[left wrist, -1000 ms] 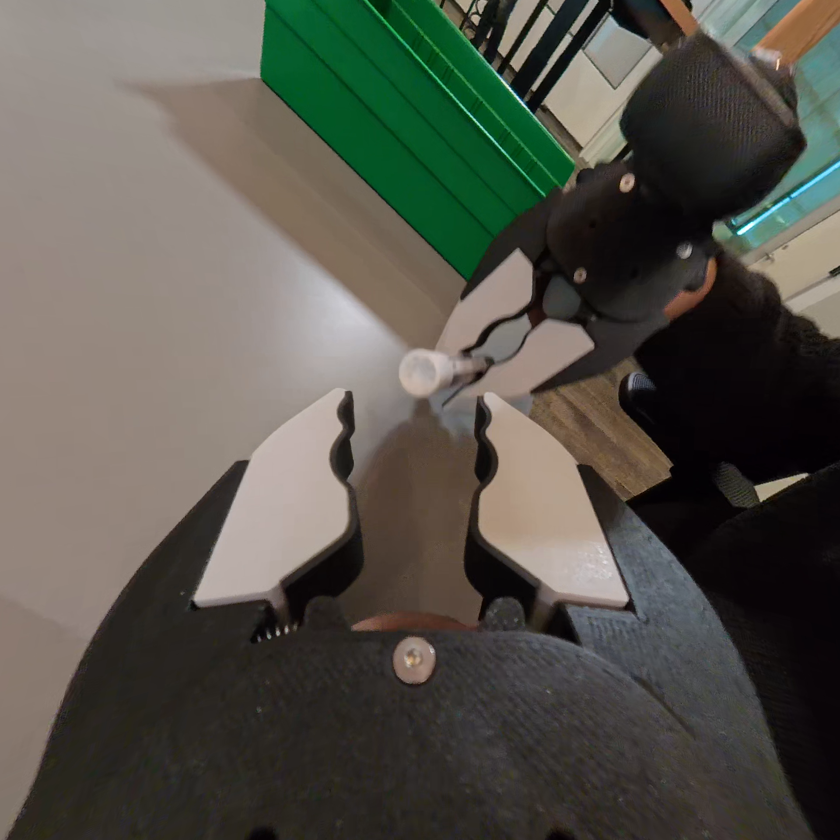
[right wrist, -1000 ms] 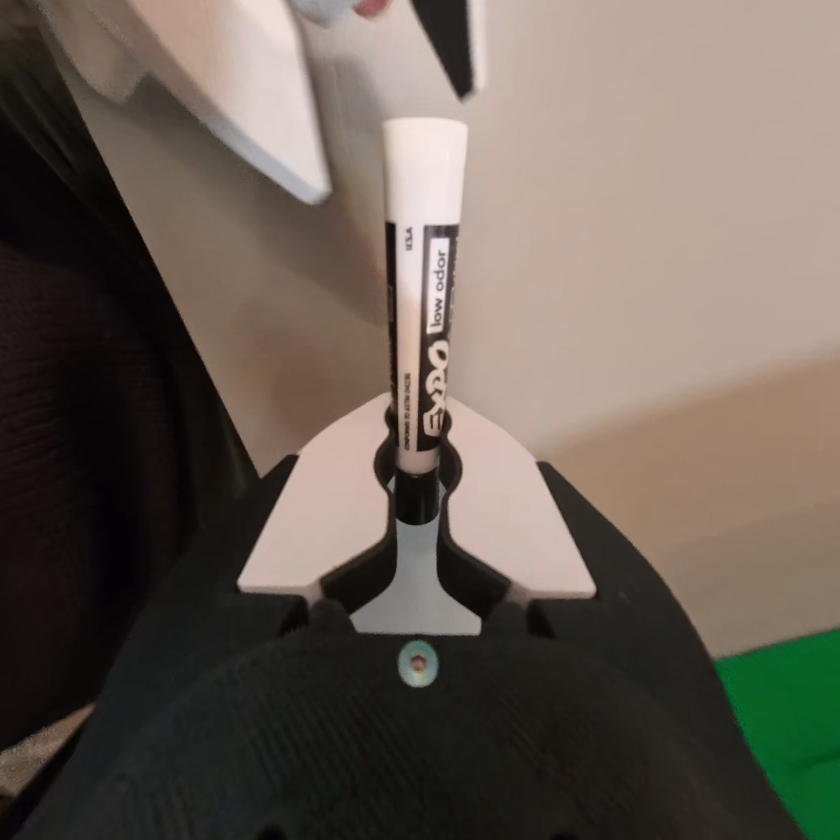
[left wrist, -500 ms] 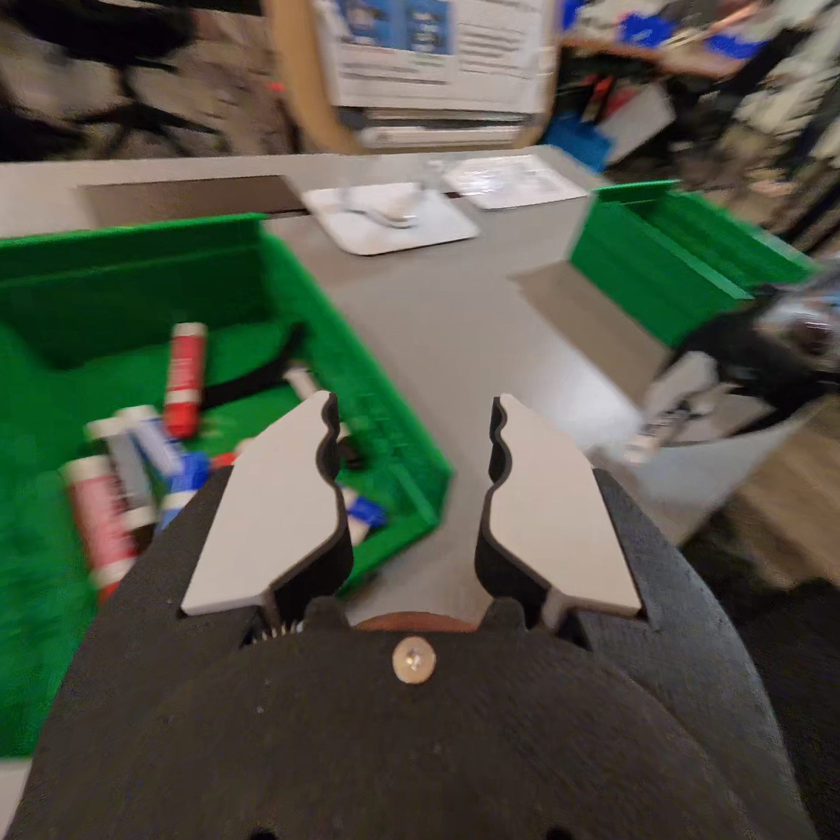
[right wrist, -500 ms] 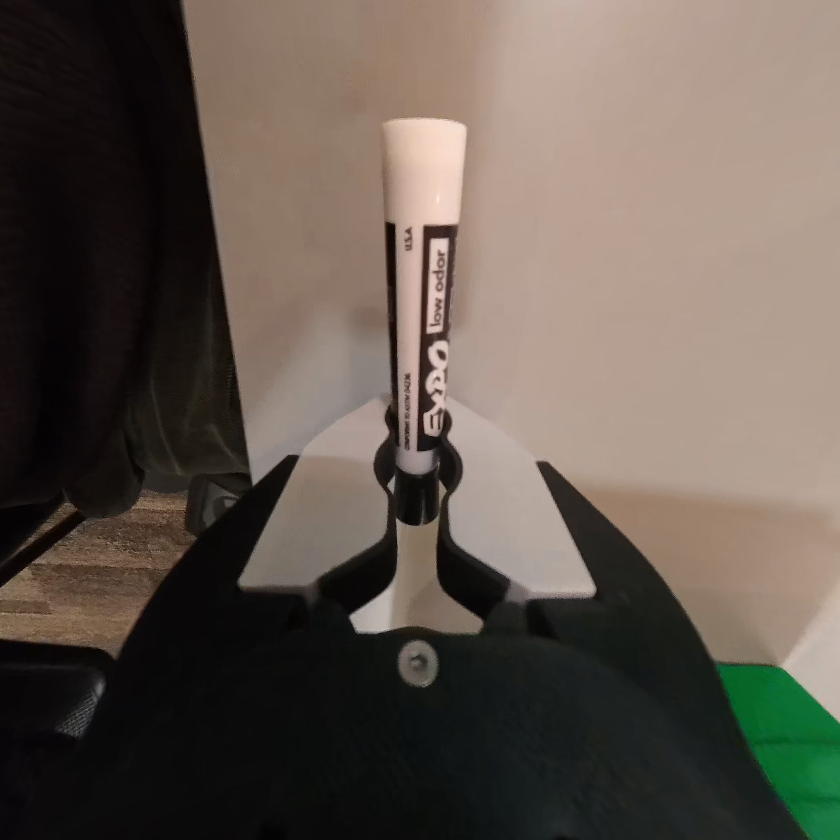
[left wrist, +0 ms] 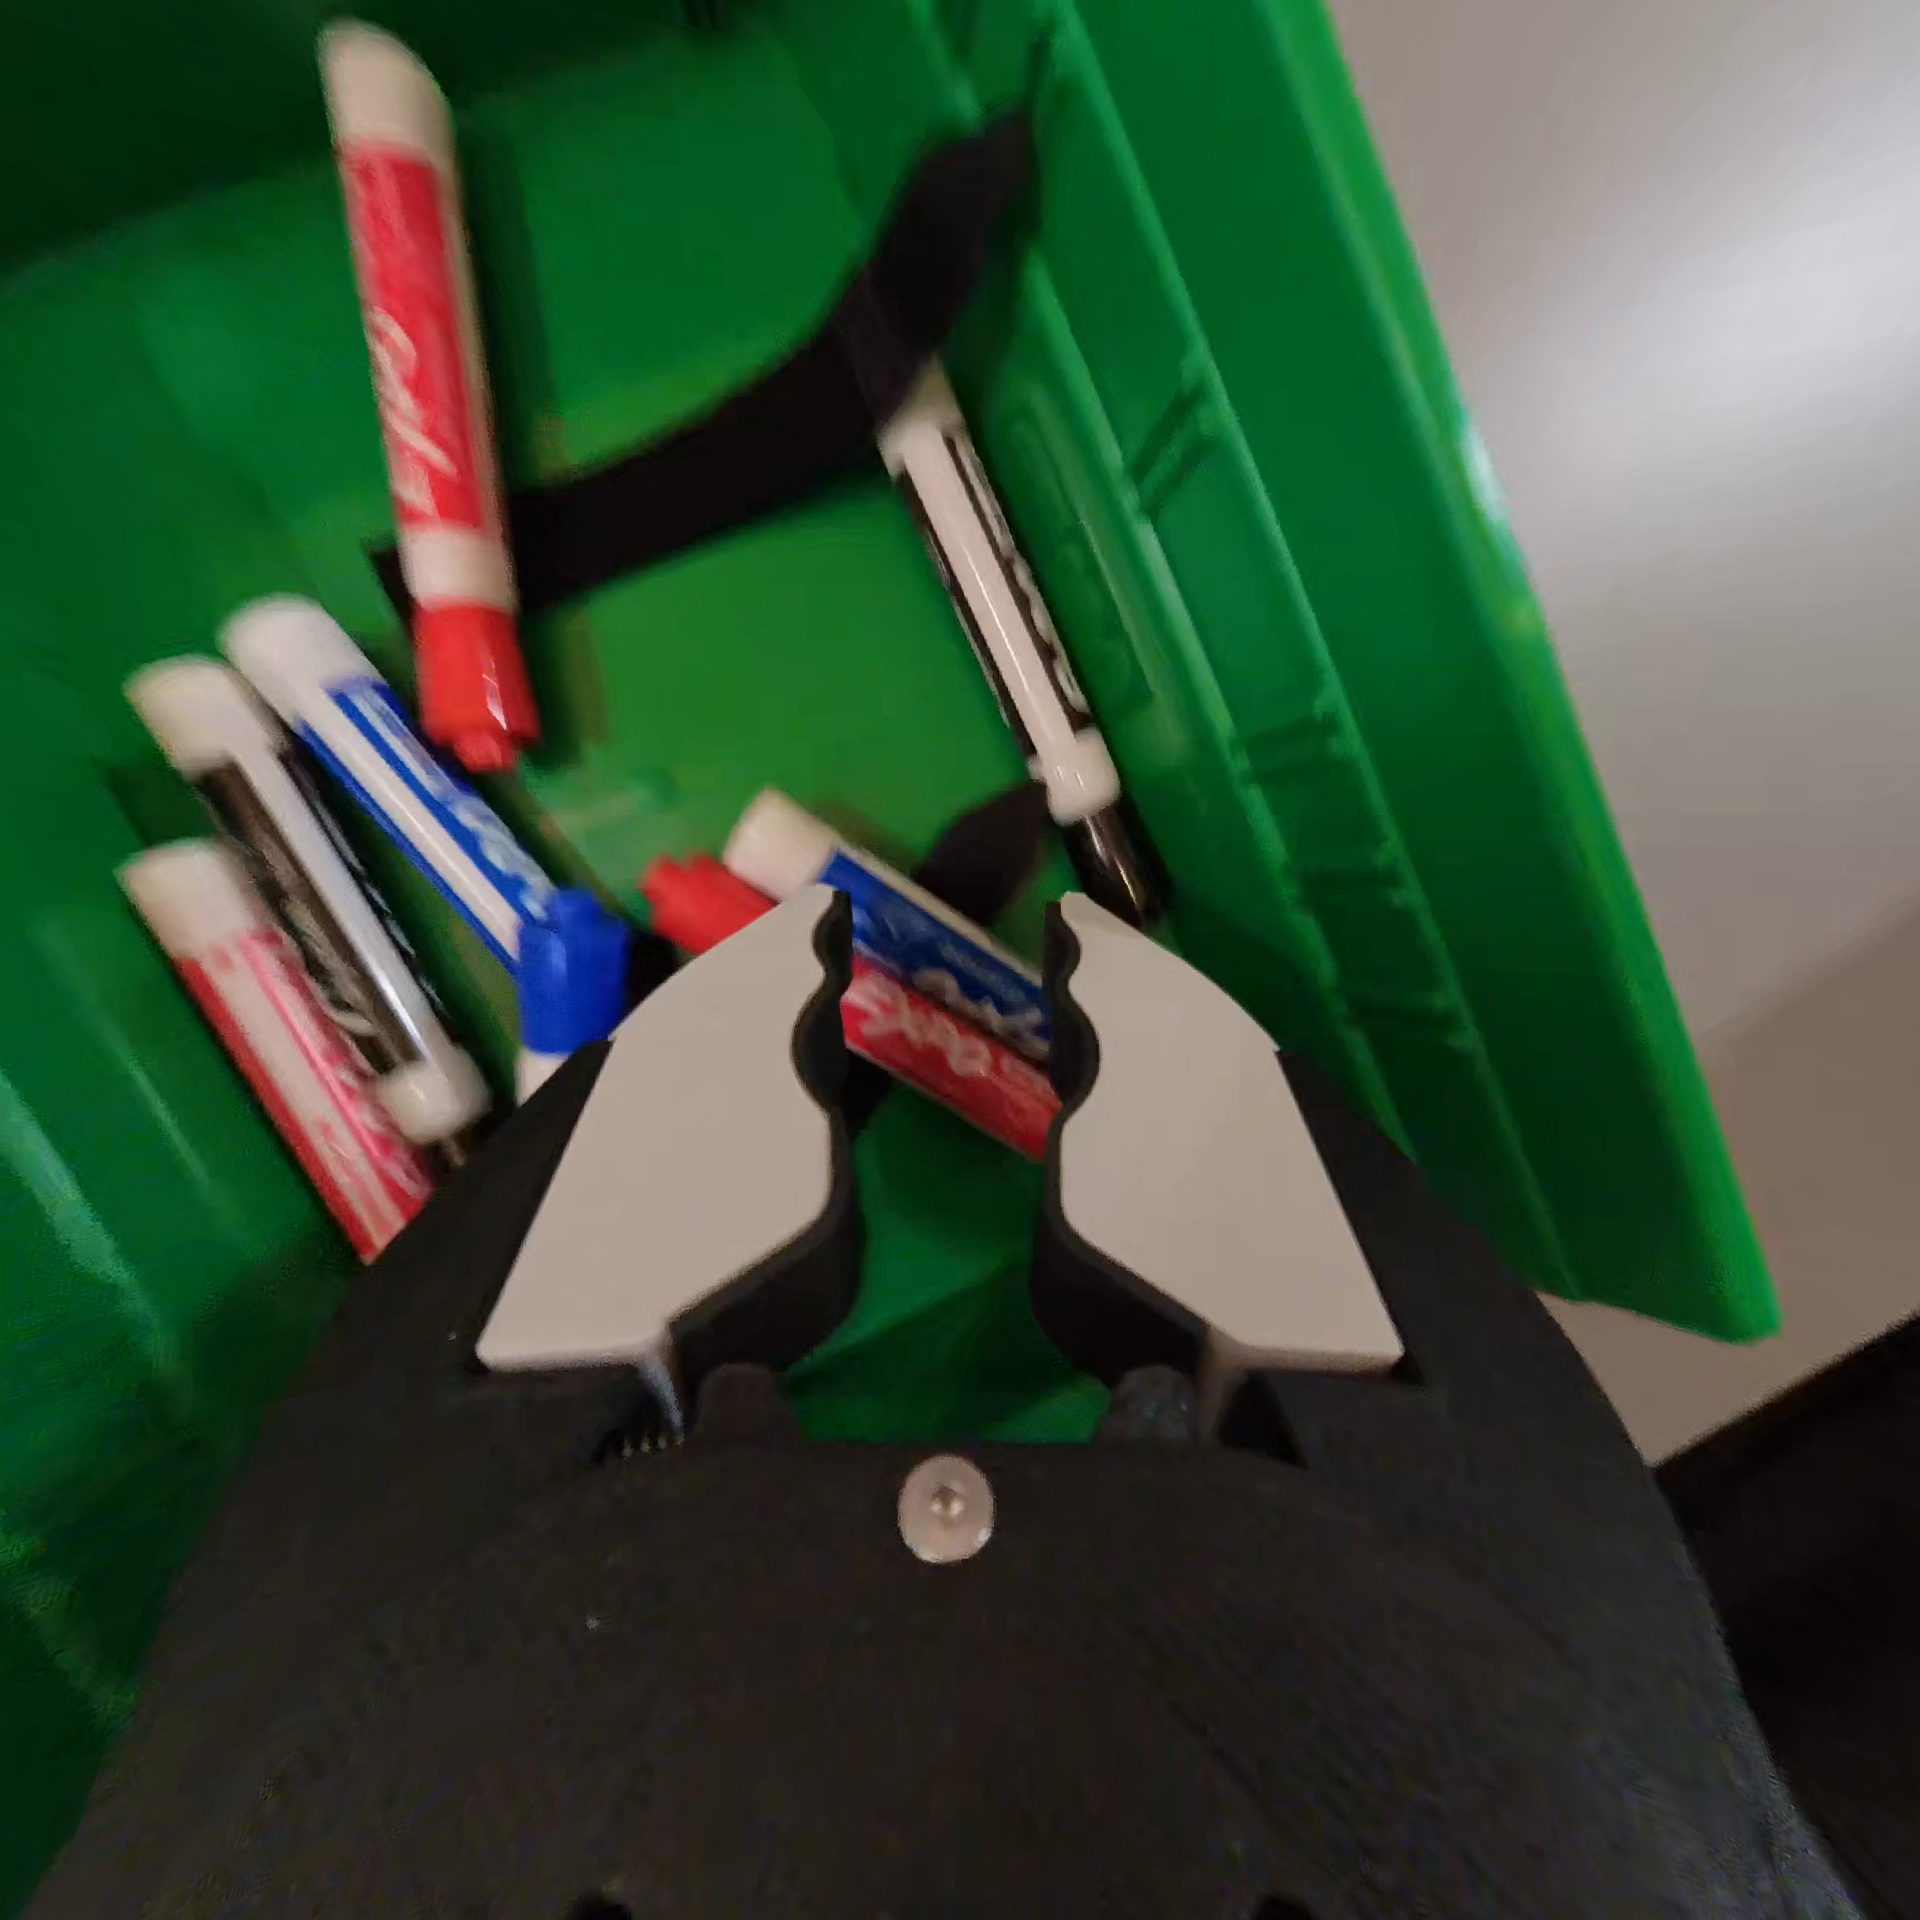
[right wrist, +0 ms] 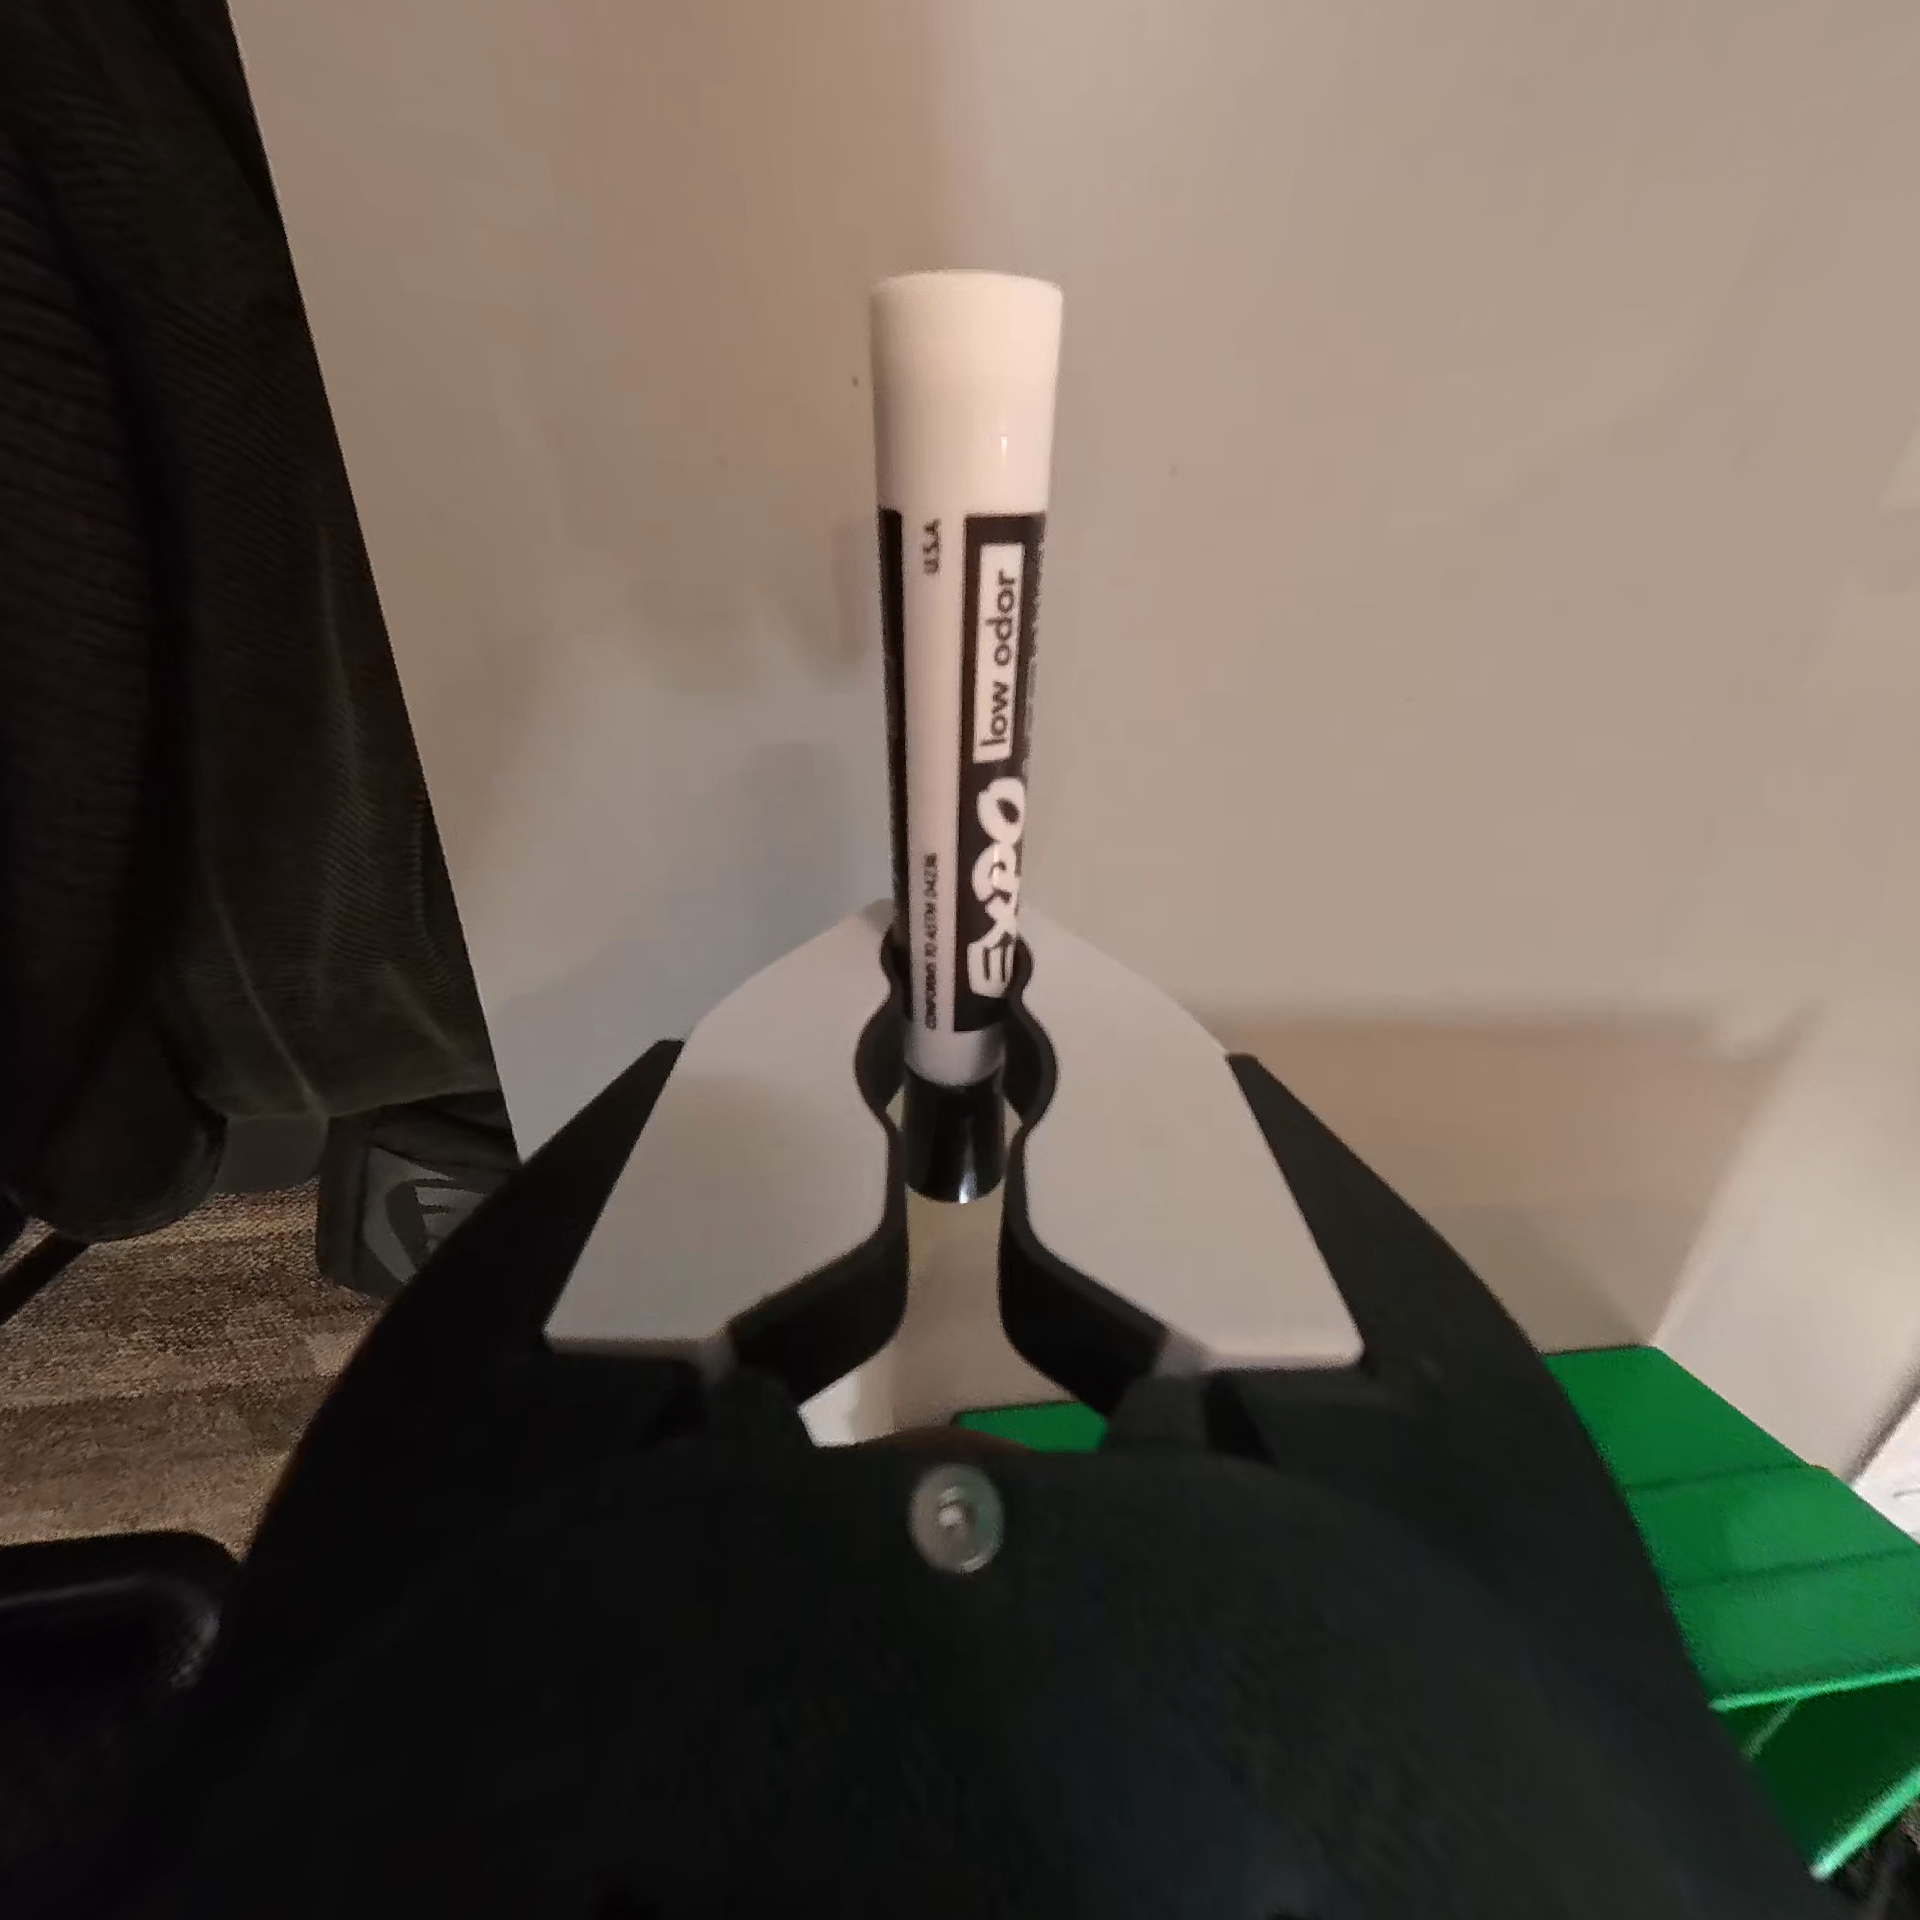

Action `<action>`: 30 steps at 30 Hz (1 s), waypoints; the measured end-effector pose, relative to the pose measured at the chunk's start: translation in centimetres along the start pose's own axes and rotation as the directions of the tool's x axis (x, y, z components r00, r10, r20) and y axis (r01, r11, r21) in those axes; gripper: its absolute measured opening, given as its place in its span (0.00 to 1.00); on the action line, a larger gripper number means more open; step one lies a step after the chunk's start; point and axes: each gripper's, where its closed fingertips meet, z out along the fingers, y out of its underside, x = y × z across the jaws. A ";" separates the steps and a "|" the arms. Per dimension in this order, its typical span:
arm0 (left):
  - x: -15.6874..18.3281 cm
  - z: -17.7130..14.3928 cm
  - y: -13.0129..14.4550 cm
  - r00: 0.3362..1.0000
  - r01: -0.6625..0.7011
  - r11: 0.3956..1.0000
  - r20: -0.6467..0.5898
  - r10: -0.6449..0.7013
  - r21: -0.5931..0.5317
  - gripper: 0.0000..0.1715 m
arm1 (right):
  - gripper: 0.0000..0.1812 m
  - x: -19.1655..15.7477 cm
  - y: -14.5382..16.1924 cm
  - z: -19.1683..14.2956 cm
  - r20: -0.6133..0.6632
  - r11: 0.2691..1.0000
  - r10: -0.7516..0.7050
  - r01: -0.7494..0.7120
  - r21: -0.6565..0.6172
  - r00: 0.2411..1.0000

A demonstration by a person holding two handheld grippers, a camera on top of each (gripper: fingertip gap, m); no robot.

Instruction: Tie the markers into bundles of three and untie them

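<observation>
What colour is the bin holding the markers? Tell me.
Green: the bin shows best in the left wrist view.

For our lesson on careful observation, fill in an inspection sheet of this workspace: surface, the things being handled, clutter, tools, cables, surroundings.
Surface: pale tabletop, bare where visible.
Things handled: black-and-white marker, uncapped, black tip end toward the camera; green bin of red, blue and black markers, among them a long red marker, uncapped, and a blue marker.
Clutter: black strap-like piece lying in the bin; second green bin at the lower right of the right view.
Tools: left tool open, above the bin, nearest a red and blue marker pair; right tool shut on the black-and-white marker.
Cables: nothing seen.
Surroundings: dark fabric, patterned floor.
</observation>
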 end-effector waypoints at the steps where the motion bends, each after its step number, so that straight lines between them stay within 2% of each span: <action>1: -0.1 -0.1 -1.2 0.999 -0.033 0.999 -0.011 0.033 0.037 0.21 | 0.08 0.0 0.0 0.0 0.003 1.000 0.003 -0.003 0.004 1.000; 3: 0.6 -0.5 -2.3 0.977 -0.191 0.980 -0.086 0.195 0.048 0.21 | 0.08 0.1 0.1 0.0 -0.003 1.000 0.002 -0.002 -0.004 1.000; 4: 0.6 -0.5 -2.3 0.946 -0.306 0.952 -0.100 0.307 0.023 0.21 | 0.08 0.1 0.3 0.0 -0.008 1.000 0.002 -0.002 -0.011 1.000; 5: 0.2 -0.6 -2.2 0.890 -0.450 0.893 -0.094 0.447 -0.013 0.22 | 0.08 0.1 0.4 -0.1 -0.016 1.000 0.002 -0.002 -0.016 1.000; 7: -2.0 -0.9 -2.0 0.701 -0.710 0.693 -0.026 0.713 -0.129 0.22 | 0.08 0.1 0.4 -0.3 -0.018 1.000 0.003 -0.003 -0.010 1.000; 8: -3.2 -1.1 -2.1 0.604 -0.781 0.592 0.002 0.797 -0.199 0.18 | 0.08 0.1 0.4 -0.3 -0.012 1.000 0.005 -0.005 -0.003 1.000; 10: -3.6 -1.4 -1.5 0.469 -0.855 0.430 -0.075 0.880 -0.290 0.11 | 0.08 0.2 0.5 -0.2 -0.006 1.000 0.013 -0.013 -0.001 1.000; 12: -3.2 -1.4 -0.7 0.359 -0.902 0.295 -0.165 0.919 -0.316 0.13 | 0.08 0.4 0.8 0.0 -0.018 1.000 0.012 -0.012 -0.017 1.000; 15: -2.9 -0.4 -0.5 0.236 -0.931 0.154 -0.223 0.946 -0.330 0.12 | 0.08 0.5 0.8 0.1 -0.032 0.999 -0.004 0.003 -0.035 0.999; 17: -2.7 0.7 -0.3 0.223 -0.932 0.130 -0.254 0.941 -0.338 0.12 | 0.08 0.4 0.4 -0.1 -0.031 1.000 -0.008 0.007 -0.024 0.999; 19: -2.5 1.6 0.2 0.249 -0.925 0.138 -0.291 0.924 -0.354 0.10 | 0.08 0.5 0.0 -0.4 -0.039 1.000 -0.012 0.012 -0.009 0.999; 20: -2.4 2.0 0.0 0.250 -0.926 0.144 -0.280 0.927 -0.350 0.12 | 0.08 0.7 -0.1 -0.5 -0.051 1.000 -0.014 0.014 -0.003 0.999; 25: -2.4 1.4 0.4 0.283 -0.927 0.163 -0.348 0.894 -0.337 0.11 | 0.08 0.9 0.2 -0.6 -0.053 1.000 0.001 -0.001 0.005 0.999; 30: -2.1 1.2 1.2 0.307 -0.935 0.208 -0.361 0.881 -0.288 0.12 | 0.08 1.1 1.2 0.0 -0.036 1.000 0.023 -0.024 -0.013 0.999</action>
